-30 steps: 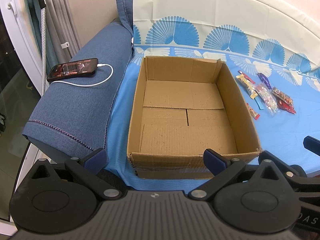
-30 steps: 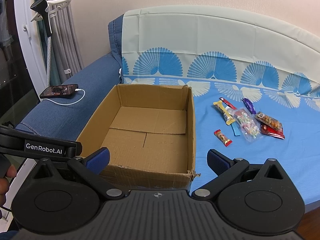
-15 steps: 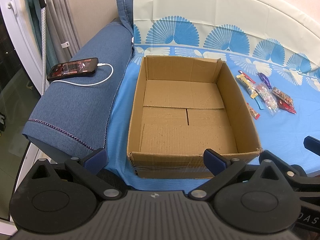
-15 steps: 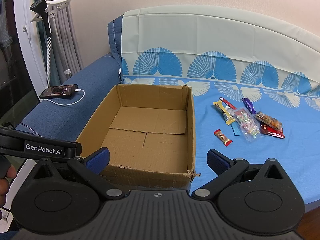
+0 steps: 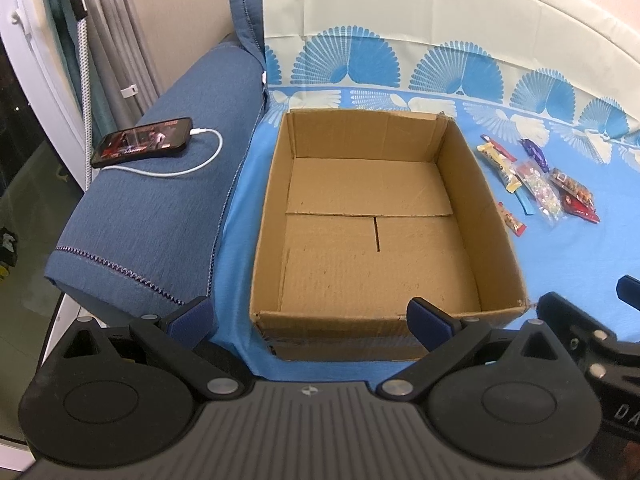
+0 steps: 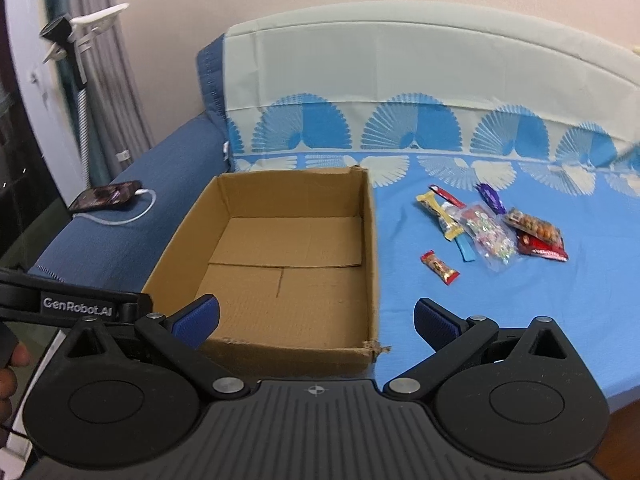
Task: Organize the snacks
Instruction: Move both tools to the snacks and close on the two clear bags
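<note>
An open, empty cardboard box (image 5: 372,216) (image 6: 280,264) sits on the blue sheet. To its right lies a cluster of snack packets (image 5: 540,184) (image 6: 492,228), with one small red bar (image 6: 439,267) (image 5: 511,219) a little apart, nearer the box. My left gripper (image 5: 308,320) hovers open at the box's near wall, nothing between its fingers. My right gripper (image 6: 316,320) is open too, empty, over the box's near right corner, well short of the snacks. Part of the right gripper's body (image 5: 592,340) shows at the left wrist view's right edge.
A phone (image 5: 142,147) (image 6: 106,196) on a white charging cable rests on the blue sofa arm left of the box. A patterned cover drapes the backrest (image 6: 400,92). A stand with a clip (image 6: 76,36) rises by the grey curtain. Fingers (image 6: 8,376) show at the left edge.
The right wrist view has shifted: box and snacks now sit lower and farther right in frame, slightly blurred, so the right gripper is tilting up and moving. The left view barely changed.
</note>
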A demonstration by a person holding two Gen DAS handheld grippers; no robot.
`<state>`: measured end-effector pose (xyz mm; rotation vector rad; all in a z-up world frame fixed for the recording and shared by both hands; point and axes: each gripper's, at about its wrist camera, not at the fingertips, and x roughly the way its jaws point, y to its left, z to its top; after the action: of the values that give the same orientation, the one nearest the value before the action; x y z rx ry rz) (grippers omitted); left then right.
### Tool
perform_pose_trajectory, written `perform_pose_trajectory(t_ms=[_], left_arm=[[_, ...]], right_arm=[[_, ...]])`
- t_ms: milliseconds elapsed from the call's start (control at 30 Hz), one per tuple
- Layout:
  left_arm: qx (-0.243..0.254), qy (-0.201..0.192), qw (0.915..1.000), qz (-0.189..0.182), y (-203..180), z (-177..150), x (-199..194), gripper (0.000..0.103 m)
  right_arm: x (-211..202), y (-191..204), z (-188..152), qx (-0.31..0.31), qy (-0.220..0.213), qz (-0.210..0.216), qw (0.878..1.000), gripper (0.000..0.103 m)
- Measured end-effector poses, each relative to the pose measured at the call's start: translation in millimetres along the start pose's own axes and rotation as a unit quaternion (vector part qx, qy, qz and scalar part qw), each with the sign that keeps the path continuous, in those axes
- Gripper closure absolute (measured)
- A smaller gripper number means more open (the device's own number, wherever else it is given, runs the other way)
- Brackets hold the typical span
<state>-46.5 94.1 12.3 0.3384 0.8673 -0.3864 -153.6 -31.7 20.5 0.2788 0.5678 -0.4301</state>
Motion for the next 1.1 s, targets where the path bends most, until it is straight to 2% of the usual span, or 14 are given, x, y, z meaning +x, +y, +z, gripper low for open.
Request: perform_pose_trajectory(t_ms=[300,533,733,867,967,1100], left_arm=[[0.027,0.002,0.9996,-0.007,-40,28,10,0.000],[0.055,0.012,0.9976,-0.041,-91,58,25,0.000],[0.079,0.021,0.9919,-0.097,-150,89,51,0.000],[0.103,0.033,0.9871,-0.118,-200,112,80,0.000],[0.123,0.039,0.9856,-0.109,-235,127,109,0.000],[0.121,0.060,0.9824,-0.129,-276,150,160,0.000]], right_arm=[[17,-53,5,0.075,0.005,-0.013,0.997,0.000],[29,-115,9,0.114,0.002,-0.070,0.991,0.000],[44,-182,20,0.147,-0.008,-0.132,0.980,0.000],[68,-227,28,0.157,-0.003,-0.162,0.974,0.000],[94,-257,30,0.161,0.013,-0.174,0.971,0.000],[135,-296,33,0.161,0.026,-0.185,0.969,0.000]])
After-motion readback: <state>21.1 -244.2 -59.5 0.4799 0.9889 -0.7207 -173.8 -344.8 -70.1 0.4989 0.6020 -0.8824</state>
